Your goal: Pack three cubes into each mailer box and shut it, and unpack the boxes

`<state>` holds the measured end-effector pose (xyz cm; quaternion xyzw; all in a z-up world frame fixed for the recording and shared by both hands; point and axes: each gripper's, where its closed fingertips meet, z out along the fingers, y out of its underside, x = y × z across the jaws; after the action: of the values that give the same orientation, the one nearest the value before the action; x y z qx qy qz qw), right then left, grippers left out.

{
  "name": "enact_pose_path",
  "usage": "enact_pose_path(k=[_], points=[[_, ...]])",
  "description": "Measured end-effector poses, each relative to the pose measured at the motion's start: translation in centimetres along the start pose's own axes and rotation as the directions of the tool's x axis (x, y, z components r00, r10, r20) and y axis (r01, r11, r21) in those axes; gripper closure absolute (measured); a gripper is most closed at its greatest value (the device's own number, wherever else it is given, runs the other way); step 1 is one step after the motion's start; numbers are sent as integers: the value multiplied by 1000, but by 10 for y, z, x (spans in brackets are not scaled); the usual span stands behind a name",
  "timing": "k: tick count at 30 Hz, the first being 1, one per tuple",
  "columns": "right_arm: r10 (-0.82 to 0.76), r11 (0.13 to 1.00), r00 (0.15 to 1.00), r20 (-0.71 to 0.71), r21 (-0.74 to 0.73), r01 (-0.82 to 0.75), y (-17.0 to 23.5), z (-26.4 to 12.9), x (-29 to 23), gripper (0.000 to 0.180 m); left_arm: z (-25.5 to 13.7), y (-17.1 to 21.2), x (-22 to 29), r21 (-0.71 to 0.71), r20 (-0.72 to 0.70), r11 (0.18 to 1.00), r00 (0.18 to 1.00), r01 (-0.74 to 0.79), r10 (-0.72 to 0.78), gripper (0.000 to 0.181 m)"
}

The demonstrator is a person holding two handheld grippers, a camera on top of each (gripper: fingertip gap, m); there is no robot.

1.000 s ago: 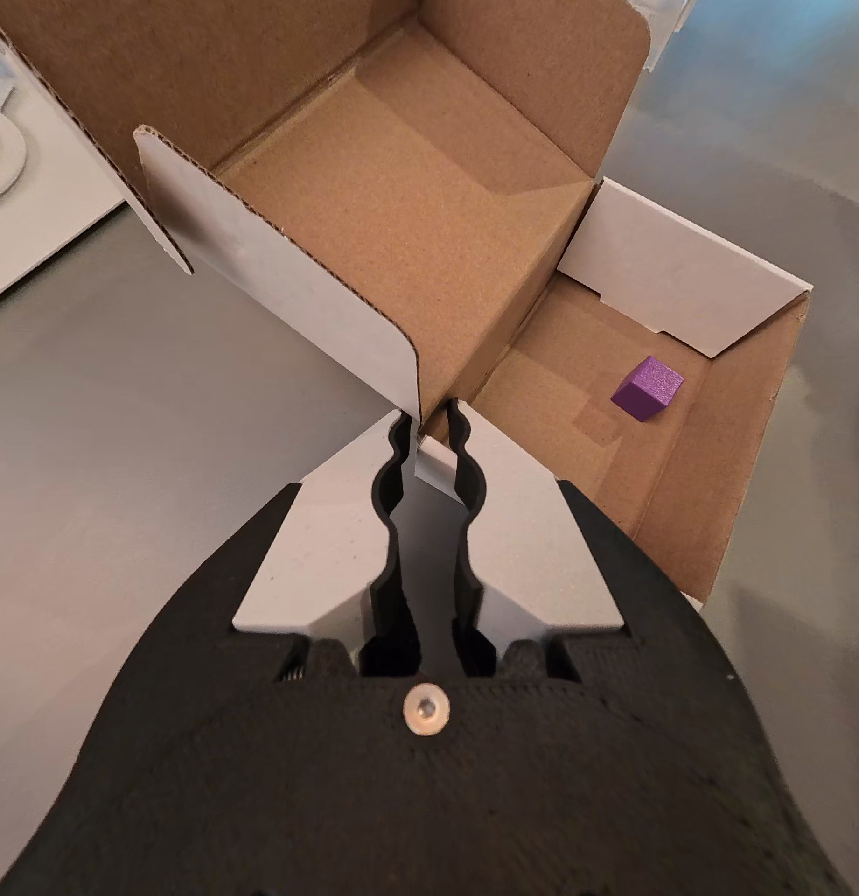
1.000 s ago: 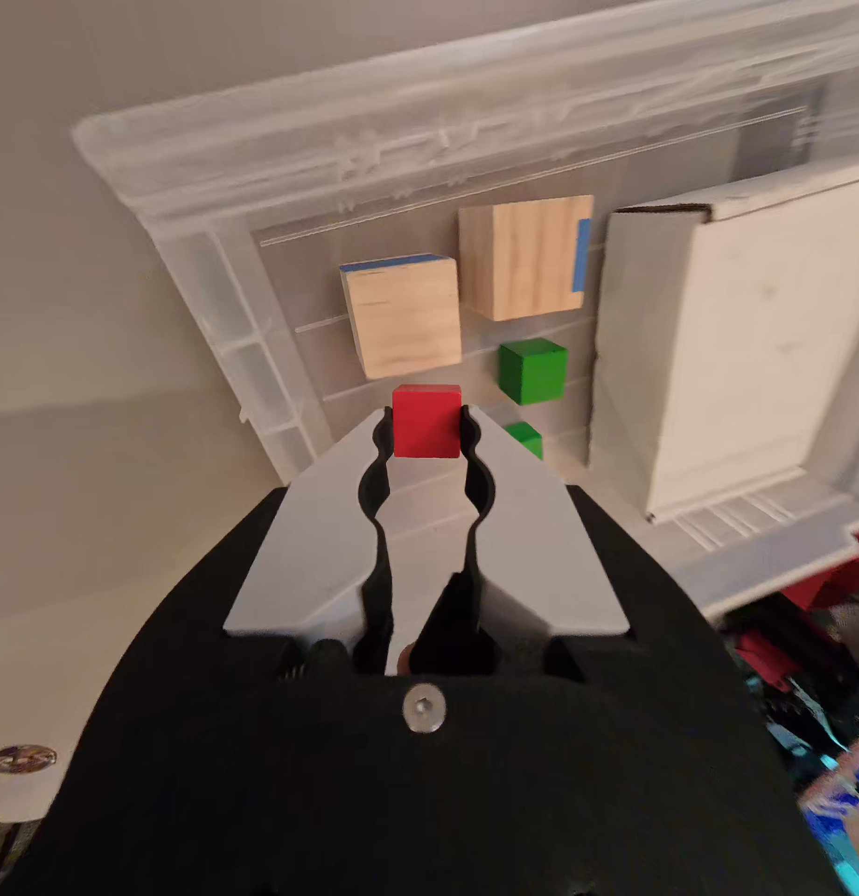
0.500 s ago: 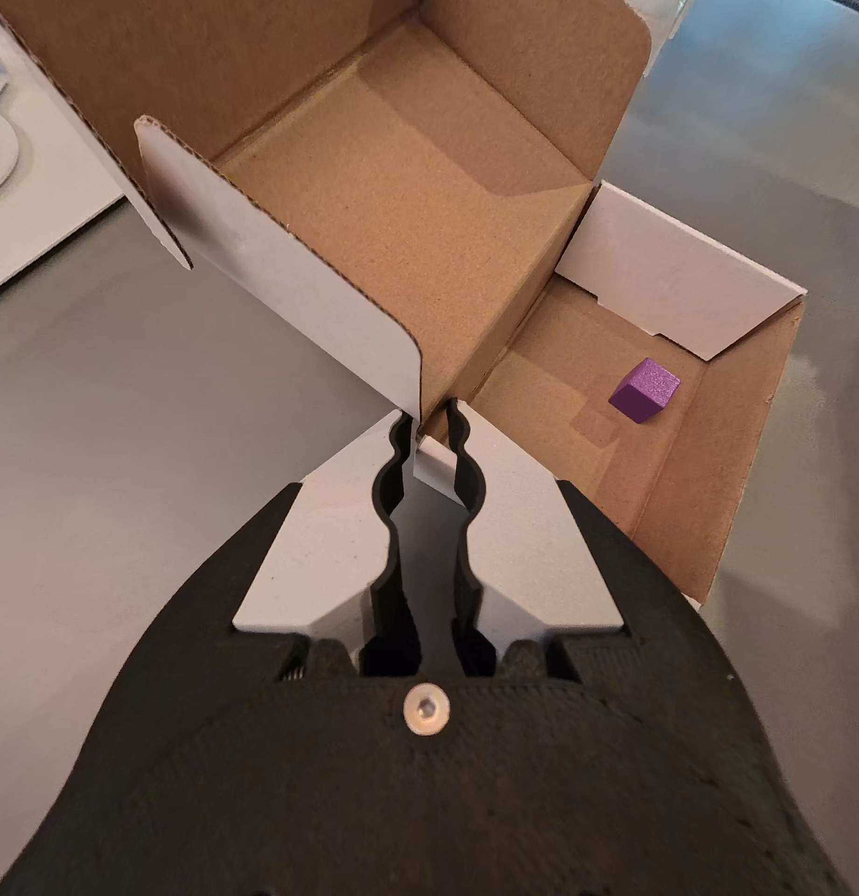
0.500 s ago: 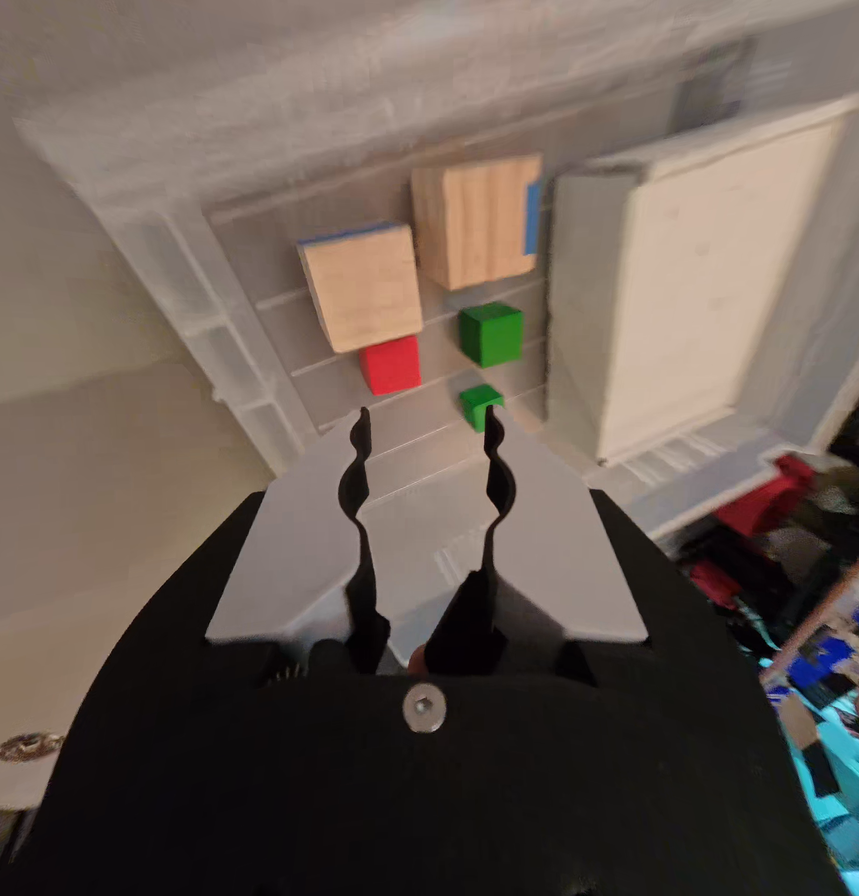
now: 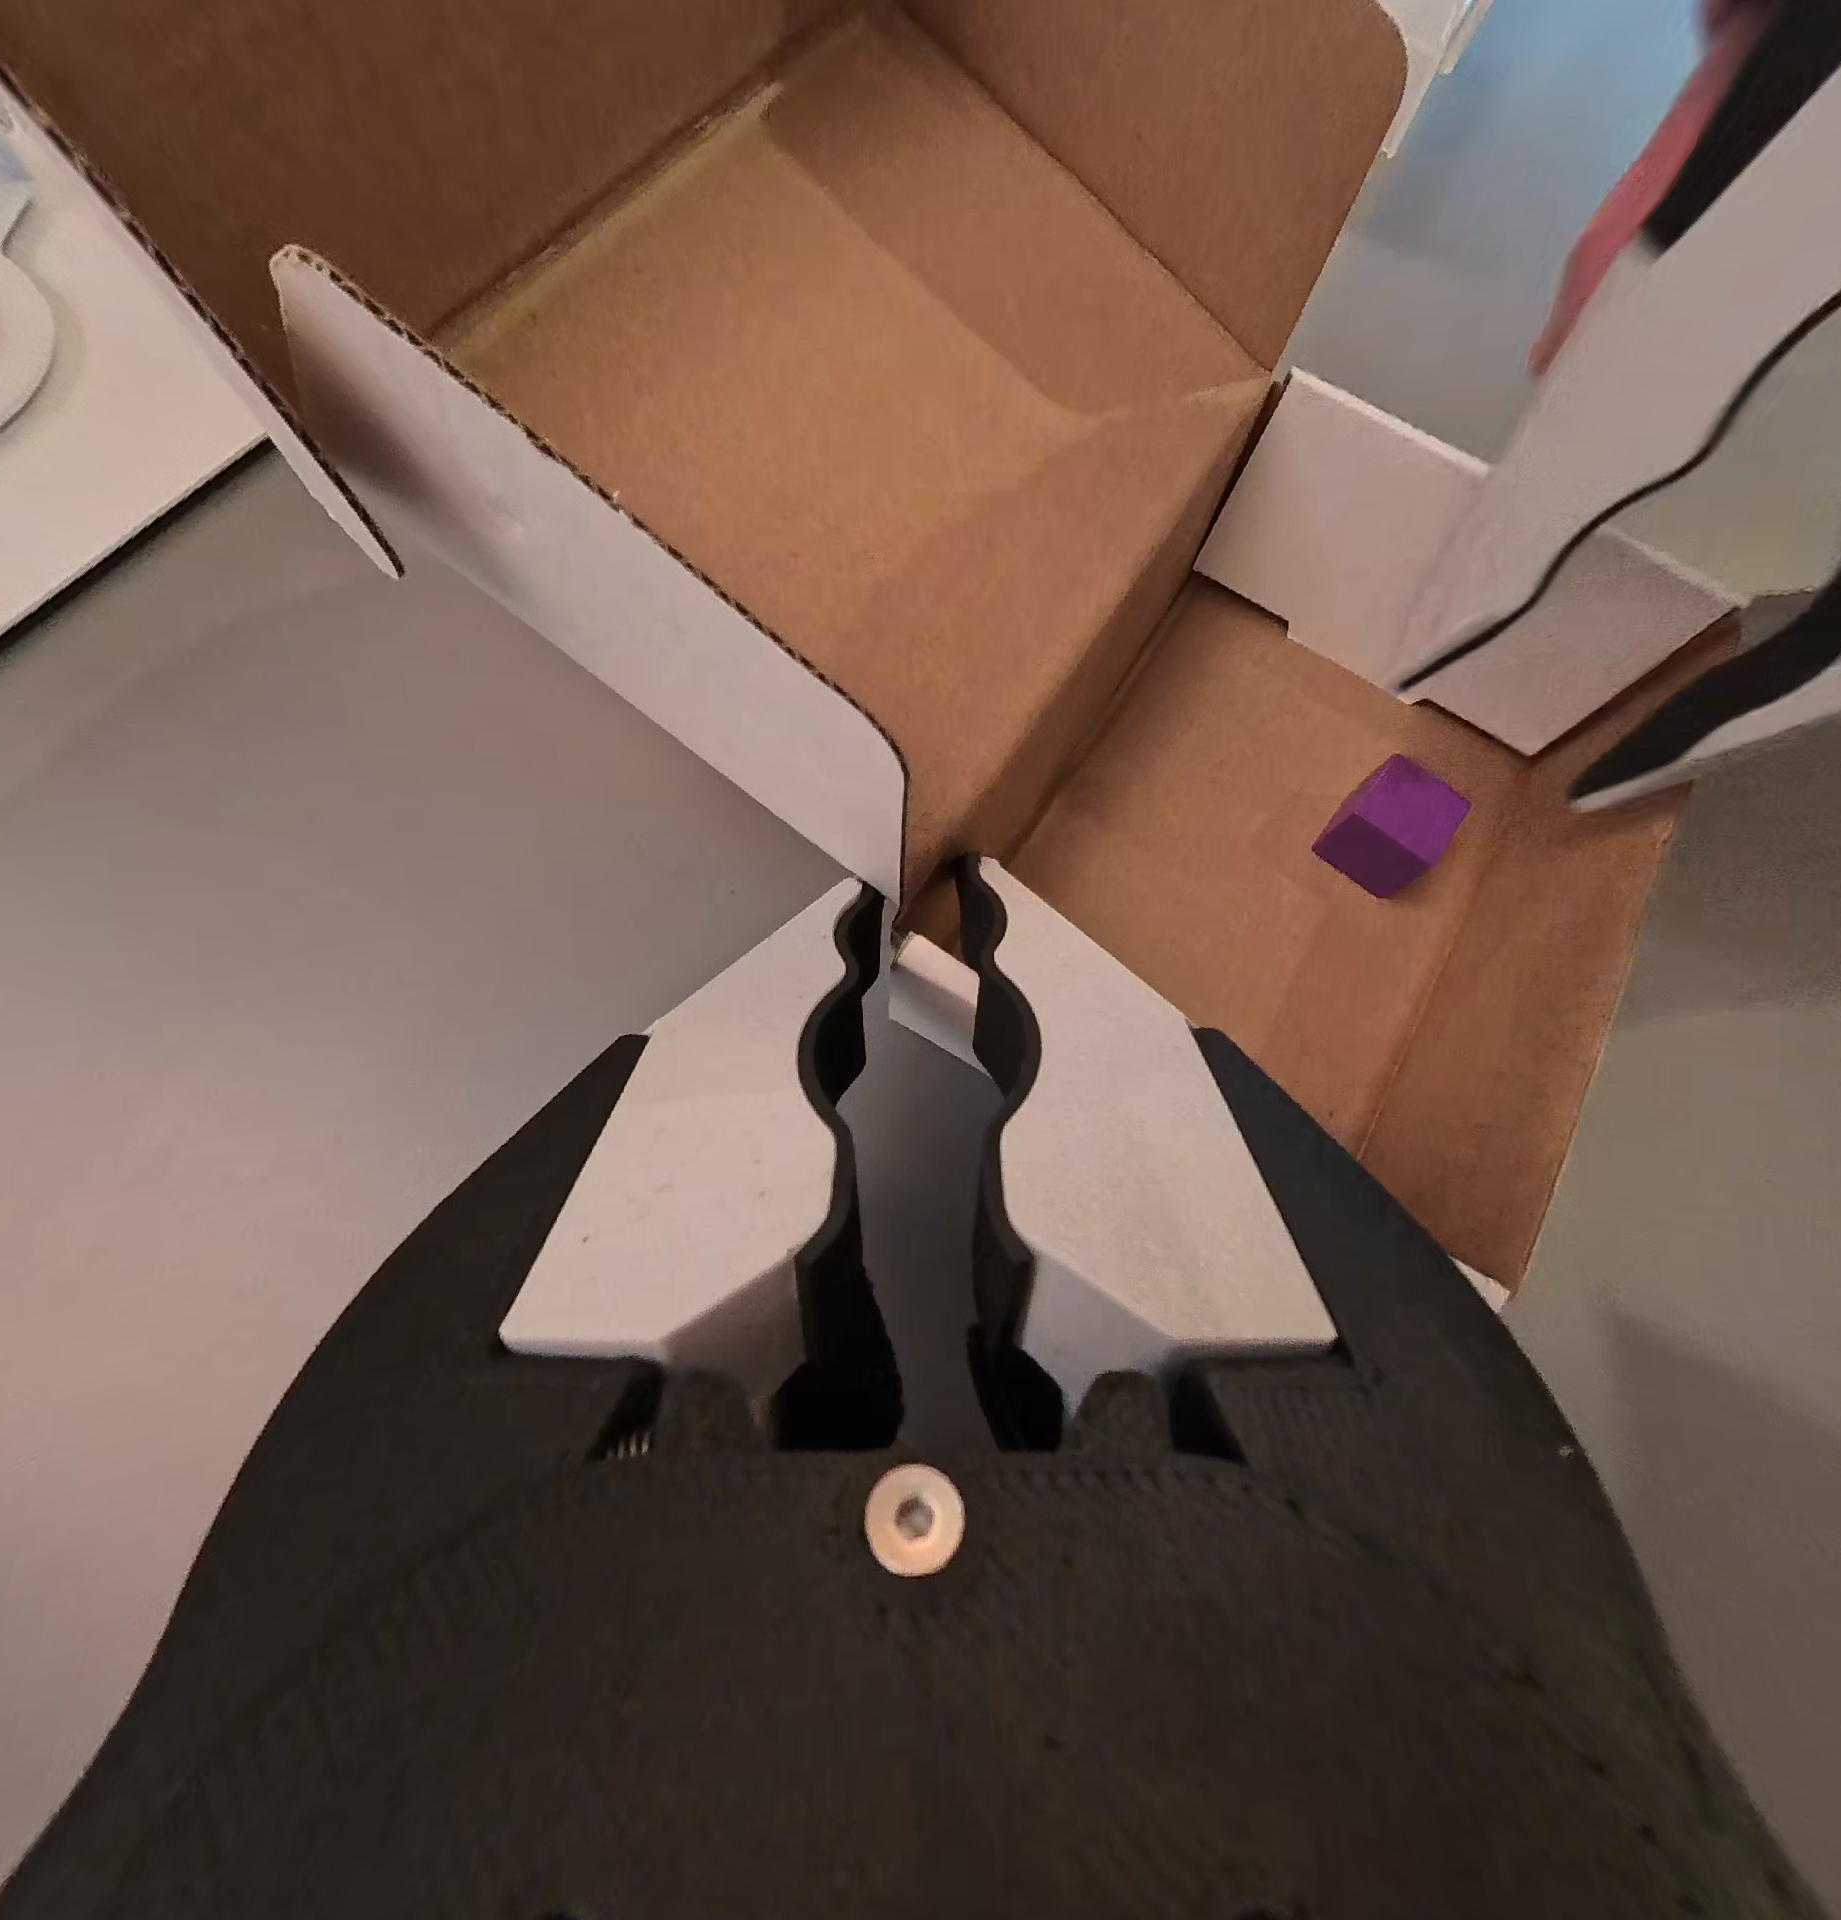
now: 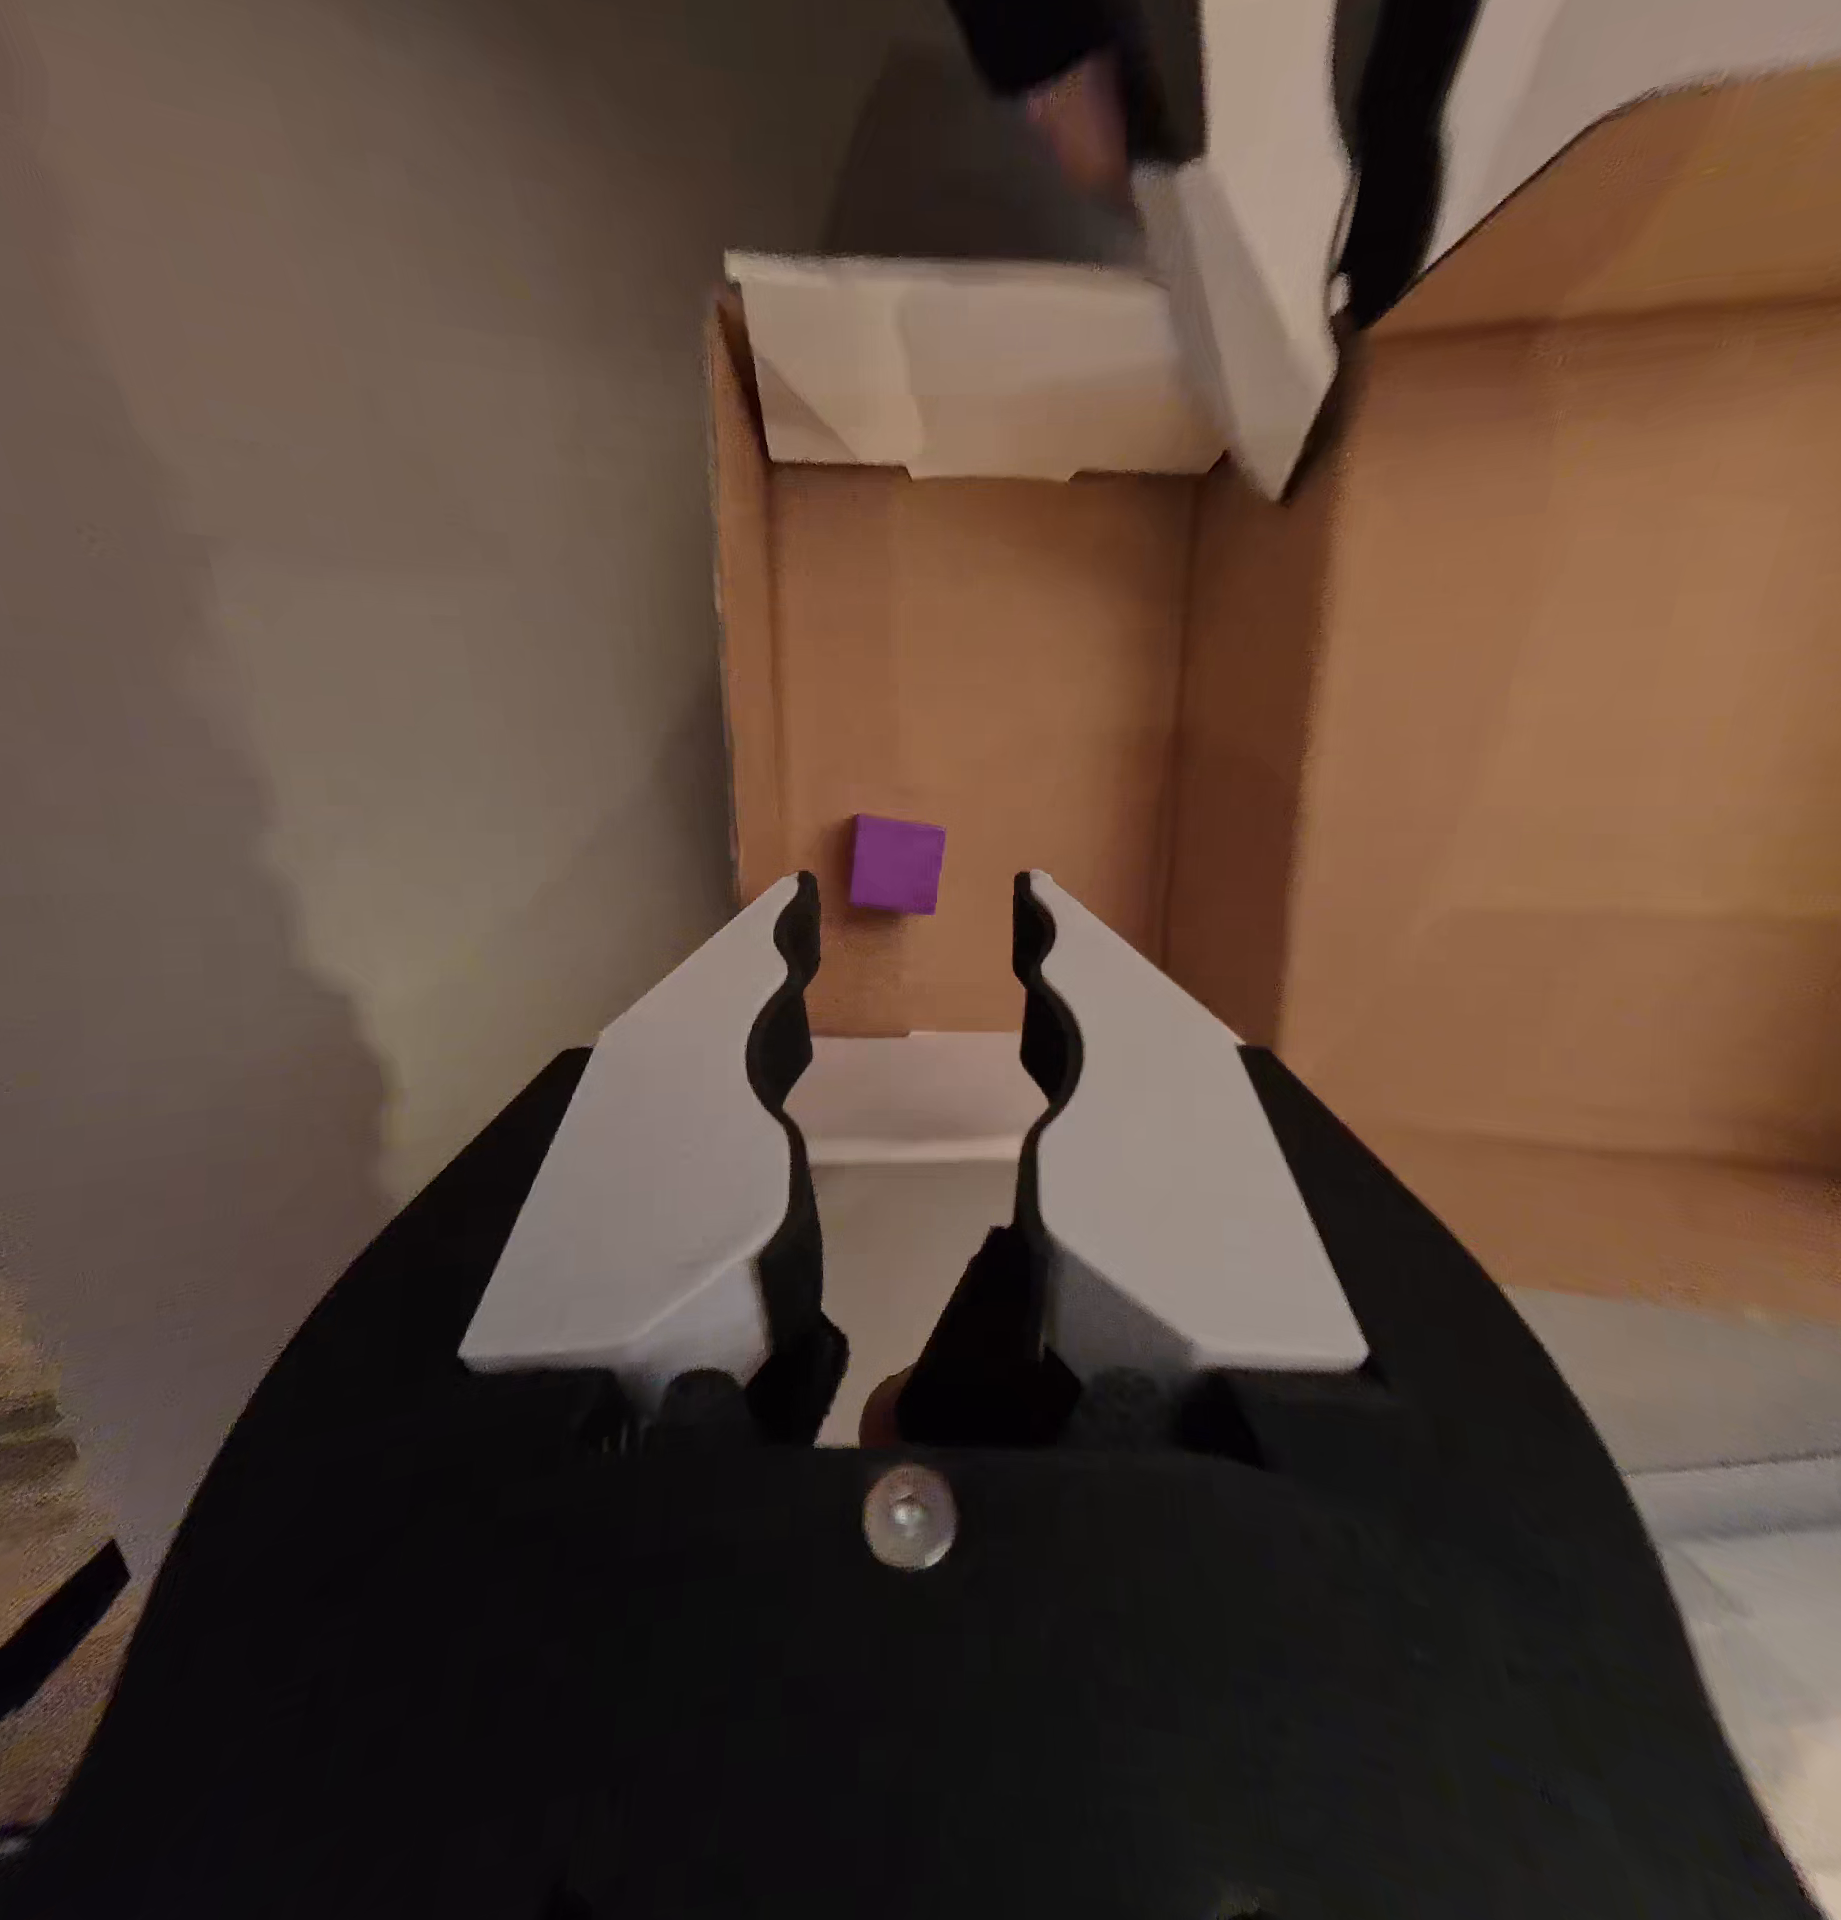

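A plain grey tabletop (image 5: 272, 935) fills the lower left of the left wrist view, with a white tray-like object (image 5: 22, 343) at the upper left edge. At the frame's centre the left gripper (image 5: 921, 899) is clamped on the corner of the open mailer box (image 5: 1498, 1091) where the raised lid meets the wall, pointing forward and slightly down. Farther in, the purple cube (image 5: 1389, 836) sits alone on the box floor at centre right — above it the right gripper (image 6: 914, 883) hangs with jaws apart and empty, aimed down into the box, the cube (image 6: 895, 864) just beyond its fingertips.
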<state>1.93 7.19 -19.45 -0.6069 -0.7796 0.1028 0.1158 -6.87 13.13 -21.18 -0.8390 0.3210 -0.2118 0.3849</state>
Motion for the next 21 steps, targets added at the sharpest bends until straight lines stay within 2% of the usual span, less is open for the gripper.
enact_pose_path(k=[6, 7, 11, 17, 21], points=[[26, 996, 997, 72, -84, -20, 9, 35, -6, 150, 1, -1, 2, 9, -11, 1000, 1000, 4, -4, 168], [18, 997, 997, 78, -74, -12, 7, 37, -7, 160, 1, -1, 2, 8, -8, 1000, 1000, 1, -1, 168], [5, 999, 1000, 31, -41, -4, 6, 29, 1, 161, 0, 0, 1, 6, -6, 1000, 1000, -1, 1, 168], [55, 993, 992, -111, 114, -42, 18, -29, 36, 161, 1, 0, 1, 7, -10, 1000, 1000, -1, 1, 168], [95, 988, 946, -309, 144, -52, 60, -109, 75, 161, 1, -1, 1, 7, -11, 1000, 1000, 0, 0, 168]])
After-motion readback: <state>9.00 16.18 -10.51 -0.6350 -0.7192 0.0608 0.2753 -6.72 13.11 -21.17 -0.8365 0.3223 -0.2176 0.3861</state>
